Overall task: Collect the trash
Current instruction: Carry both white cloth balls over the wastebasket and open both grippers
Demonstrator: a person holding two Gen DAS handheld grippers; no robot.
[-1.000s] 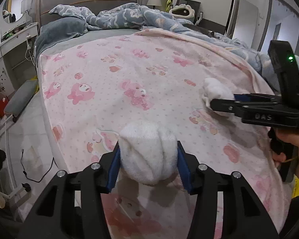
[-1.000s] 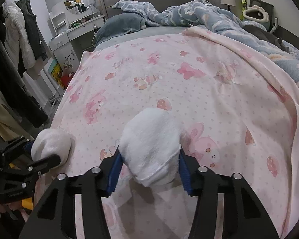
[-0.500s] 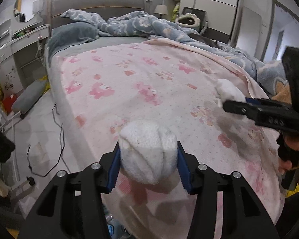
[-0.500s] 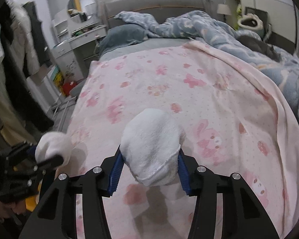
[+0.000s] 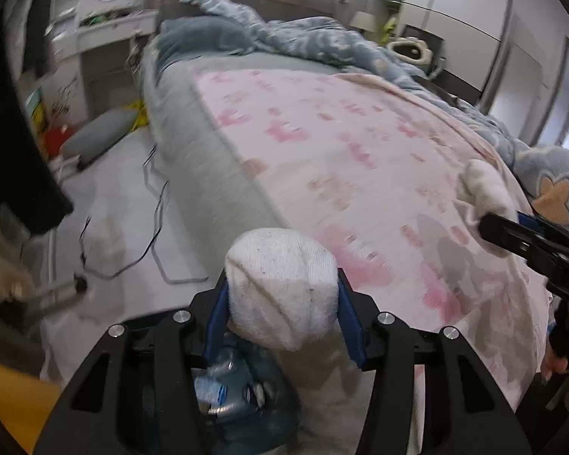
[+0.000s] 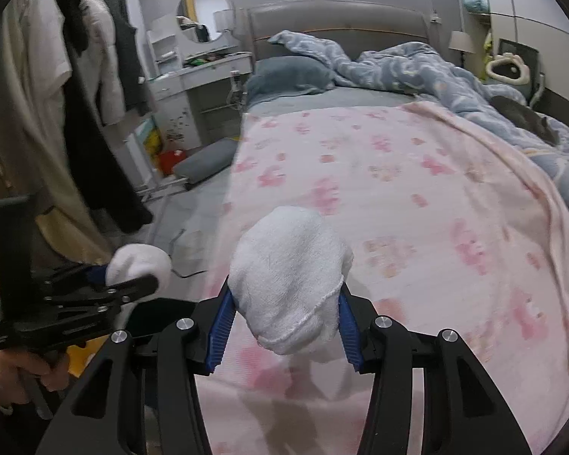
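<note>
My left gripper point(image 5: 282, 303) is shut on a balled white sock point(image 5: 280, 284), held off the left edge of the bed above a bin lined with a blue bag point(image 5: 242, 398) that holds trash. My right gripper point(image 6: 284, 305) is shut on a second white sock point(image 6: 288, 276), held over the pink blanket point(image 6: 417, 208). Each gripper shows in the other's view: the left one with its sock point(image 6: 138, 265) at lower left, the right one with its sock point(image 5: 483, 189) at right.
A blue duvet point(image 6: 398, 64) and pillow point(image 6: 288, 74) lie at the bed's head. Beside the bed are a grey cushion point(image 5: 95, 138), black cables point(image 5: 151, 227) on the floor, a white dresser point(image 6: 186, 106) and hanging clothes point(image 6: 76, 94).
Both grippers have pulled back and swung left with their socks. The left gripper has moved from above the blanket to off the bed's edge, over the bin.
</note>
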